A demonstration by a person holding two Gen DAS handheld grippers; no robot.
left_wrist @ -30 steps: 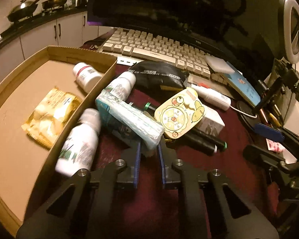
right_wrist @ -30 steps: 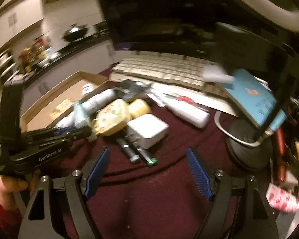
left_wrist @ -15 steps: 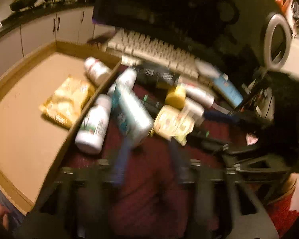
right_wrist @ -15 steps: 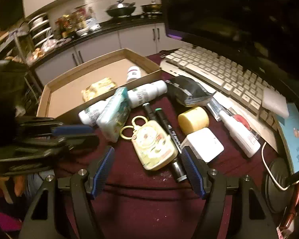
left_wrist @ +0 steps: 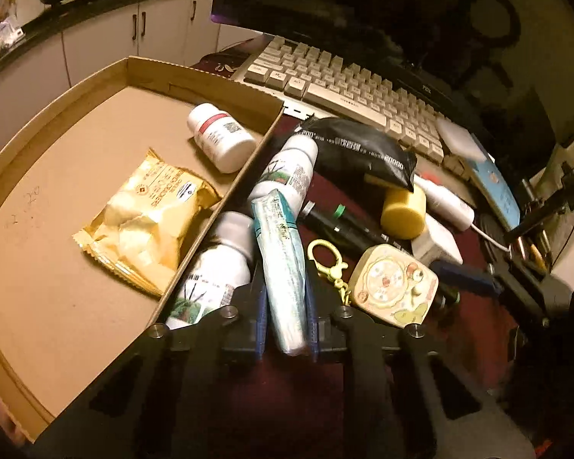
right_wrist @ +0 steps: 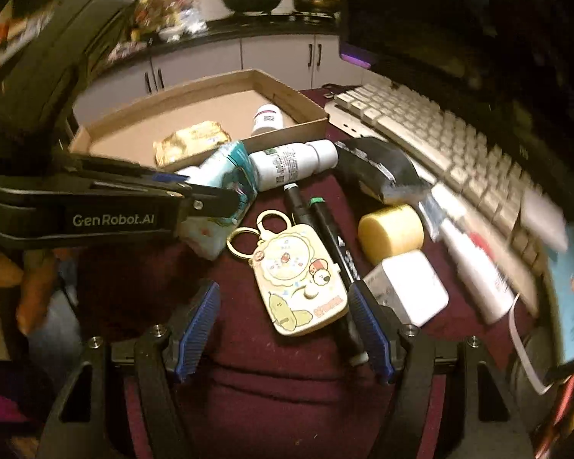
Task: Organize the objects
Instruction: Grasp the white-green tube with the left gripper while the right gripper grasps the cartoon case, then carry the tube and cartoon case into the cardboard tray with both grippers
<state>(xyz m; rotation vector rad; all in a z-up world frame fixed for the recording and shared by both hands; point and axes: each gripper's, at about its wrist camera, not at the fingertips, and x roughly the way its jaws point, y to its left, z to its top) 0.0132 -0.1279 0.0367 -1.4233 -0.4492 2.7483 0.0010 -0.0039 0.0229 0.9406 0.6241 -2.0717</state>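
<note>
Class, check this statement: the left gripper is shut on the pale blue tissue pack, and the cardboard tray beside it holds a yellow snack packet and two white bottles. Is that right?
Not quite. The cardboard tray holds only one white bottle, beside the yellow snack packet; the other white bottles lie outside its wall. The left wrist view shows this. The left gripper is indeed shut on the tissue pack.

The box (left_wrist: pixel 76 176) is matt brown cardboard; the snack bag (left_wrist: pixel 145 222) in it is glossy, crinkled foil or plastic; the bottles (left_wrist: pixel 222 137) look like smooth white plastic with paper labels; the tissue pack (left_wrist: pixel 283 256) wears shiny clear film; the cloth (right_wrist: pixel 287 394) over the desk is dark red, napped and matt; the gripper pads (right_wrist: pixel 201 323) are ribbed blue, probably rubber; the keyboard (left_wrist: pixel 348 88) is dull plastic.
</note>
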